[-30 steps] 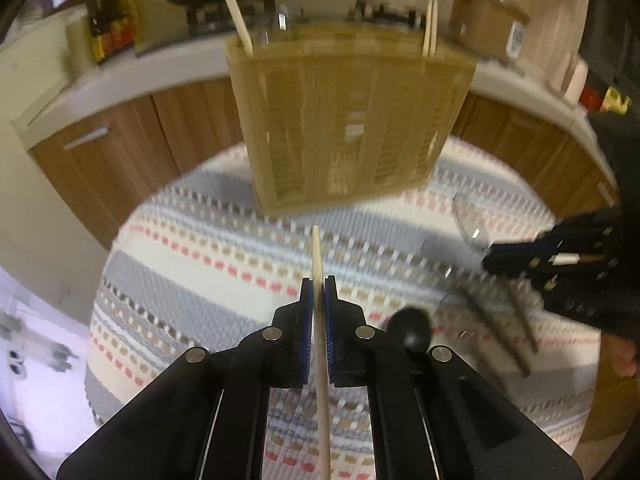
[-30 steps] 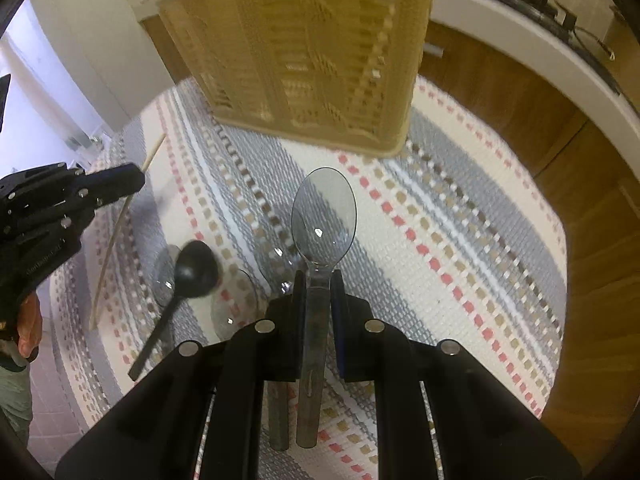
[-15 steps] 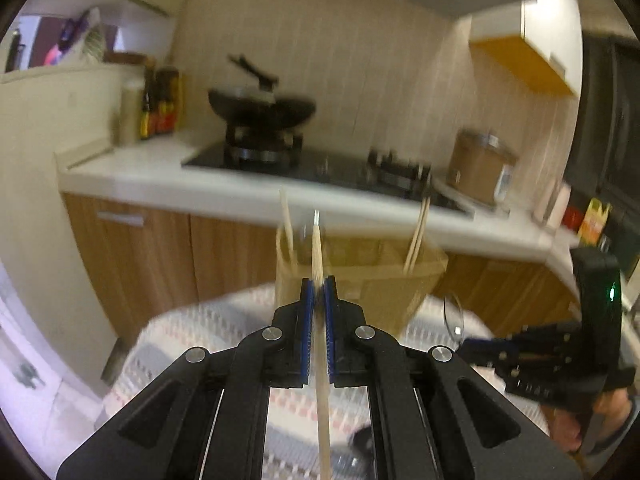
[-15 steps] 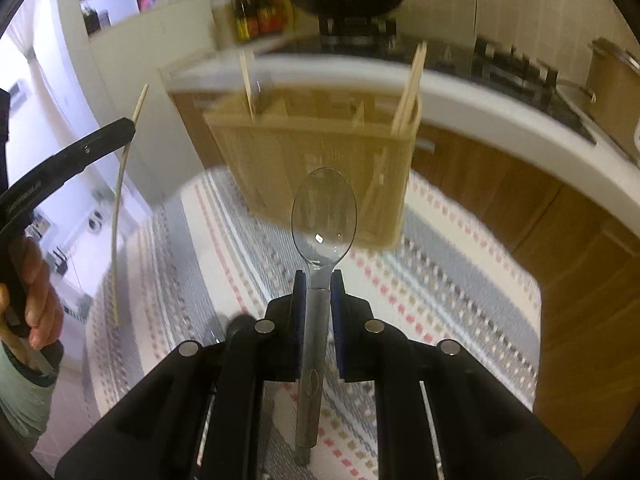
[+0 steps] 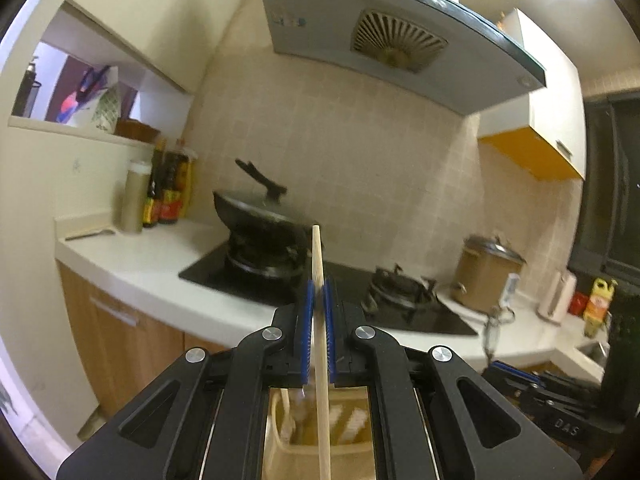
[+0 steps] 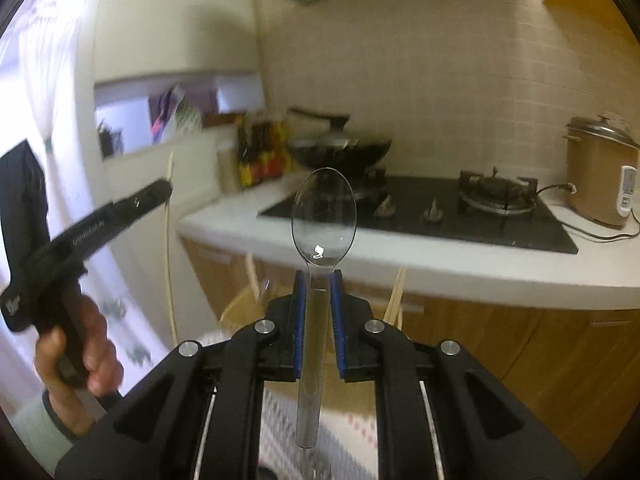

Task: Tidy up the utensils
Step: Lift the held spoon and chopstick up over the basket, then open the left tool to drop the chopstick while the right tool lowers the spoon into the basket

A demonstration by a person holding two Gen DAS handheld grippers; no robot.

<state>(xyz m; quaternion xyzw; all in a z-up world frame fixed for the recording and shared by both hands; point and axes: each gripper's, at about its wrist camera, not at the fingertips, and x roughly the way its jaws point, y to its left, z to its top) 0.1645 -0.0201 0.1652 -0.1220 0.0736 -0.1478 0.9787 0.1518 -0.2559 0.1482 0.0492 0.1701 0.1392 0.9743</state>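
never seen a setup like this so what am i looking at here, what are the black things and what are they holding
There is no robot here. A person holds a black handheld gripper in each hand, and each one carries a fisheye camera looking forward along its two fingers. One picture comes from the left gripper, which is shut on a wooden chopstick. The other comes from the right gripper, which is shut on a clear plastic spoon; the person's left hand shows at that picture's edge. Below the fingers sits a tan woven utensil basket on a striped cloth. Behind are a stove, a wok and a rice cooker.
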